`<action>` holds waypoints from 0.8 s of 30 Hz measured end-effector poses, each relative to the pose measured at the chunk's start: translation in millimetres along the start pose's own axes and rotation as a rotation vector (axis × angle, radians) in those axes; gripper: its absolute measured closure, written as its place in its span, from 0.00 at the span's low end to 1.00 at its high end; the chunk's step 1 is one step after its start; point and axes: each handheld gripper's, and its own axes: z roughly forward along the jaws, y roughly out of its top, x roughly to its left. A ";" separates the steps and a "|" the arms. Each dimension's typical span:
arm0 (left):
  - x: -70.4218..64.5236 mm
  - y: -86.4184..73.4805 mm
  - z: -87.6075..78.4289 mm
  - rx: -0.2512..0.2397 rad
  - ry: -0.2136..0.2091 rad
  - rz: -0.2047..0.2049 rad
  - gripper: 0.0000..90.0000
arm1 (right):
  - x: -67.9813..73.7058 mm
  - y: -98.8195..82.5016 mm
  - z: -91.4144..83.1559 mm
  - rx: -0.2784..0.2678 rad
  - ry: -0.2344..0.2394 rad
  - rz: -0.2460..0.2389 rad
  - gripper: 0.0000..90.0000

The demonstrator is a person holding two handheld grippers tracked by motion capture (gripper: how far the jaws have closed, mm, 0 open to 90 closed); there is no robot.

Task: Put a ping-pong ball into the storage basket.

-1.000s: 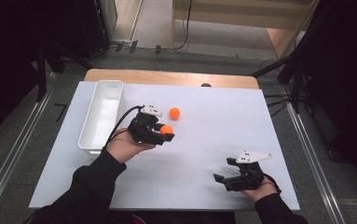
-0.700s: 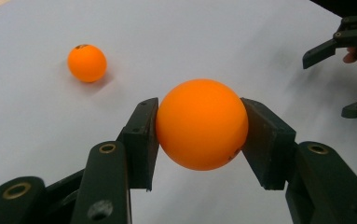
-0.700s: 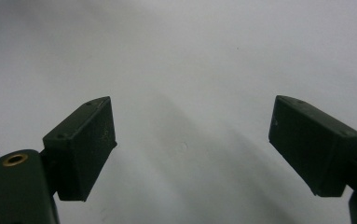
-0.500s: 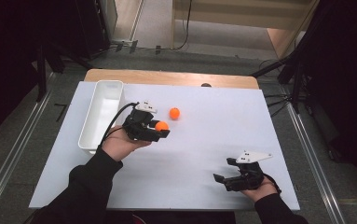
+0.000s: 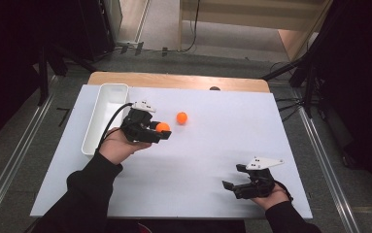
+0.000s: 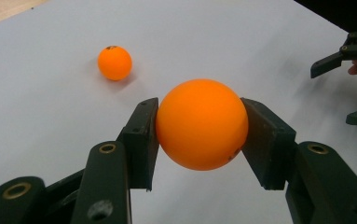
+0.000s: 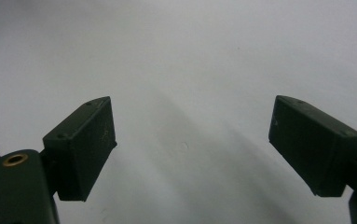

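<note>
The left tongs (image 6: 199, 133) are clamped on an orange ball (image 6: 202, 130), one pad against each side near its widest line; in the high view the ball (image 5: 162, 127) is held above the desk (image 5: 212, 145), just right of the white tray (image 5: 107, 104). The right tongs (image 7: 192, 140) stand wide apart w/ nothing between the pads, resting low at the near right of the desk, well apart from the work. A second orange ball (image 5: 181, 117) lies loose on the desk, near the held one but not touching. Risk 1: the held ball is a smooth, hard-looking sphere w/ a matte sheen, and the pads are flat black blocks, so contact is approx. two small patches; any tilt or jolt could squirt it out fwd or down. Risk 2: a dropped ball would prob. bounce and roll on the flat, smooth white desk sheet, poss. off the edge, as nothing there would stop it. Risk 3: if the tray is the destination, its walls are thin, glossy and upright w/ rounded corners; a release over the rim instead of inside could send the ball back out. Risk 4: a low sweep of the tongs could knock the loose ball away.
</note>
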 end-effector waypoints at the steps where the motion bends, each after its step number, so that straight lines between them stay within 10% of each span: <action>1: 1.0 0.0 -0.8 -0.001 0.005 -0.001 0.56 | 0.0 0.0 0.0 0.000 0.000 0.000 0.15; 24: 20.8 -2.0 -17.7 -0.011 0.076 -0.035 0.56 | 0.2 0.2 0.0 -0.002 0.001 0.000 0.15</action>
